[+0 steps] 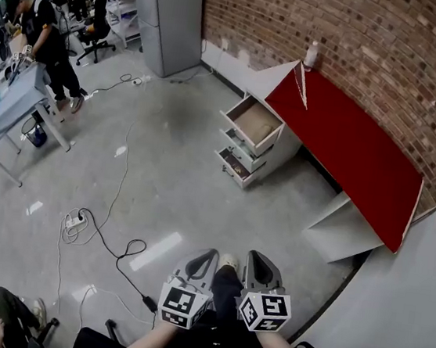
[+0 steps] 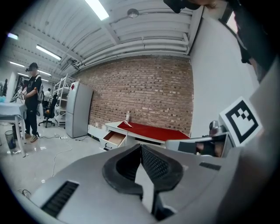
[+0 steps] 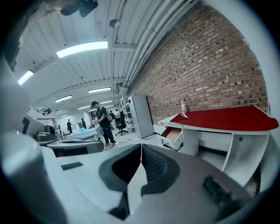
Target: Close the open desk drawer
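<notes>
Approach stage. The open white top drawer (image 1: 254, 122) juts from the red-topped white table (image 1: 347, 146), well ahead across the floor. Left gripper (image 1: 206, 256) and right gripper (image 1: 259, 261) are both pressed together and empty. Next, probably: walk closer, then push the drawer front.

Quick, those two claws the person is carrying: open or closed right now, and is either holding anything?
Left gripper: closed, holding nothing.
Right gripper: closed, holding nothing.
</notes>
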Motion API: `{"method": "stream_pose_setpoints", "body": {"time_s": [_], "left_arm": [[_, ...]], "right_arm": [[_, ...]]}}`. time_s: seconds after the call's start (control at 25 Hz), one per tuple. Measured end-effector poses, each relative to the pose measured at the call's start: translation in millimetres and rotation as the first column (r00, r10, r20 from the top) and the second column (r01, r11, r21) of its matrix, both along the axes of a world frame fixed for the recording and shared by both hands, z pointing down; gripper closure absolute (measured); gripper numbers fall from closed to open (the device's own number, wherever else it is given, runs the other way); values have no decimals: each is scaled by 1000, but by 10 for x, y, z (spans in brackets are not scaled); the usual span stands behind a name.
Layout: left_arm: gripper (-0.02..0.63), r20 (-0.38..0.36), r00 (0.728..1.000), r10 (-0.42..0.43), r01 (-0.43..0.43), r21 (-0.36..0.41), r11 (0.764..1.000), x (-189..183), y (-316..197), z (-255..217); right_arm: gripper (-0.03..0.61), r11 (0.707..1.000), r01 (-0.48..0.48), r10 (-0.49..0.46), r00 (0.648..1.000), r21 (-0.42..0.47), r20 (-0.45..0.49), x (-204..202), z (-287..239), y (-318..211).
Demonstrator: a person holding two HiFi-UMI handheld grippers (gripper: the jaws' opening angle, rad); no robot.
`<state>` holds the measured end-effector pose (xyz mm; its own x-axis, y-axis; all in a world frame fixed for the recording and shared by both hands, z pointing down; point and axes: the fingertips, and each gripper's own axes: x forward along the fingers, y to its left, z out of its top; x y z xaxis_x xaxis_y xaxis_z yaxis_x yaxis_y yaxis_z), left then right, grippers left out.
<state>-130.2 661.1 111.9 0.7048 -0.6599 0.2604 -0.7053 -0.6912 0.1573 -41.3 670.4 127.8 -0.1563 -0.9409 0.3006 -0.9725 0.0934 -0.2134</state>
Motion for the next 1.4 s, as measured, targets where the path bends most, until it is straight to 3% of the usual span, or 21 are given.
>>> {"method": "stream_pose_setpoints", "body": {"time_s": [0.32, 0.8, 1.4], "left_arm": [[604, 8, 1000, 3, -3, 0, 1000, 199, -494, -6], [604, -7, 998, -67, 67, -1, 998, 435, -1443, -54], [604, -5, 998, -67, 67, -3, 998, 900, -2135, 53]], "right_arm": [[566, 1000, 31, -31, 1000, -5, 0, 133, -5, -584], [566, 998, 62, -62, 998, -1, -5, 463, -54, -1555], [566, 998, 66, -66, 998, -22, -4, 927, 85, -2259]]}}
